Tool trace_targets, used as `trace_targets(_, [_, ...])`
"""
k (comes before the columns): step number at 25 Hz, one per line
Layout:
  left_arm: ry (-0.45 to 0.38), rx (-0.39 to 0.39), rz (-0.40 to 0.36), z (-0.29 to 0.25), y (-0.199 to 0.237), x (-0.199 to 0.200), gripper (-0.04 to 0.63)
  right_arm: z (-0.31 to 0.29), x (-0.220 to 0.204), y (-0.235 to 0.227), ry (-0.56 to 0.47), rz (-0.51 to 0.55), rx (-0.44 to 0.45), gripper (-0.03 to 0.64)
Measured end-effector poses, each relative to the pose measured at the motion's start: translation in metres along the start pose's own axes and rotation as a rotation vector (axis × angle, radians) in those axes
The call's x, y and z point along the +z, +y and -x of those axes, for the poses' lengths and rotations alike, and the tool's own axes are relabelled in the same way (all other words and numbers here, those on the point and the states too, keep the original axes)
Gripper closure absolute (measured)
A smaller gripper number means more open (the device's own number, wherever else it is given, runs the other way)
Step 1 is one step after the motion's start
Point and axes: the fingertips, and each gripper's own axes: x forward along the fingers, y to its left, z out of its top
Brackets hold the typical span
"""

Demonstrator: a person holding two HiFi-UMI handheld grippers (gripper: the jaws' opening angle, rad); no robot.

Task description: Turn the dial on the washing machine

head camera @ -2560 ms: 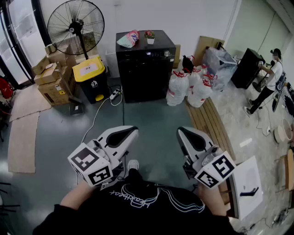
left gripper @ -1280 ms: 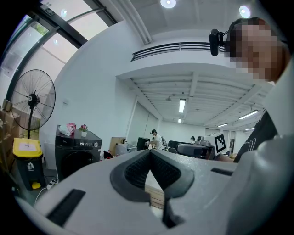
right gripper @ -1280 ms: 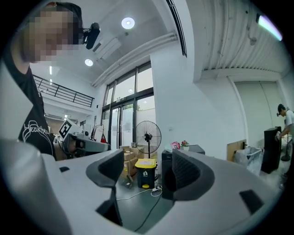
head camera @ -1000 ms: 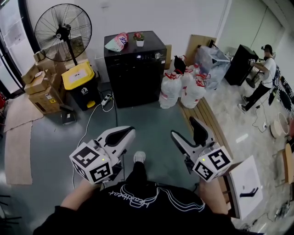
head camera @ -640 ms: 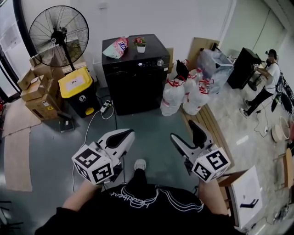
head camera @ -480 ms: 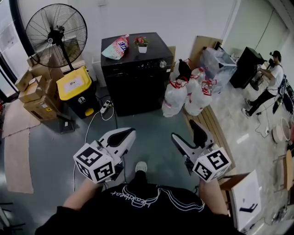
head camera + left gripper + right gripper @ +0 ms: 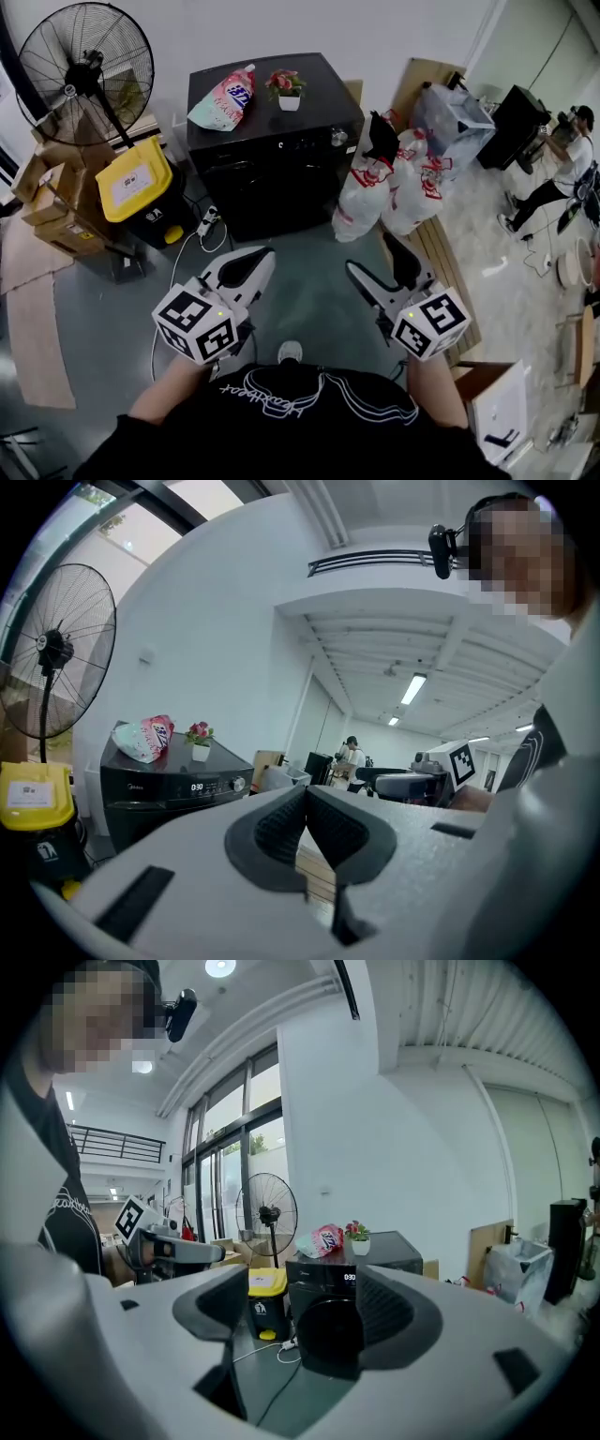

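Note:
The black washing machine [image 7: 272, 159] stands against the back wall, and its silver dial [image 7: 338, 138] sits at the right end of the control strip. Both grippers hang over the floor well short of it. My left gripper [image 7: 253, 262] is shut with nothing in it; in the left gripper view its pads [image 7: 281, 827] meet, and the washing machine [image 7: 159, 799] and dial [image 7: 239, 783] show far off at the left. My right gripper [image 7: 382, 266] is open and empty. The right gripper view frames the washing machine [image 7: 323, 1321] between the spread fingers [image 7: 211, 1312]; the dial is hidden there.
A pink detergent bag [image 7: 223, 97] and a small flowerpot [image 7: 288, 90] lie on the machine's top. A yellow-lidded bin [image 7: 131, 186], cardboard boxes [image 7: 47, 202] and a standing fan [image 7: 80, 61] are to its left. White bags [image 7: 394, 183] and wooden planks [image 7: 441, 272] are to its right. A power strip with cable [image 7: 202, 230] lies on the floor.
The washing machine has come closer and larger in the head view. The right gripper, shut in the oldest frame, now stands open. The left gripper stays shut.

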Motion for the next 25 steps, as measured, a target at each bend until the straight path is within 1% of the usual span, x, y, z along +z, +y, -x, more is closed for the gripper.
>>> trace_targets(3, [0.013,0.007,-0.009,-0.022,0.022,0.0,0.591,-0.022,-0.004,-0.023,0.005,-0.009,-0.018,0.266])
trace_targets(6, [0.028,0.012,0.004,-0.04,0.039,-0.003,0.592,-0.037,-0.009,-0.043,0.015,-0.013,-0.041,0.27])
trace_targets(9, [0.039,0.02,0.005,-0.055,0.051,-0.005,0.591,-0.052,-0.014,-0.06,0.03,0.007,-0.057,0.27])
trace_targets(14, [0.05,0.038,0.0,-0.08,0.068,-0.008,0.592,-0.078,-0.023,-0.089,0.045,-0.001,-0.063,0.275])
trace_targets(18, [0.062,0.071,0.011,-0.101,0.085,-0.013,0.592,-0.102,-0.032,-0.118,0.068,-0.023,-0.056,0.276])
trace_targets(25, [0.093,0.144,0.06,-0.138,0.125,-0.021,0.592,-0.152,-0.049,-0.173,0.124,-0.003,-0.059,0.276])
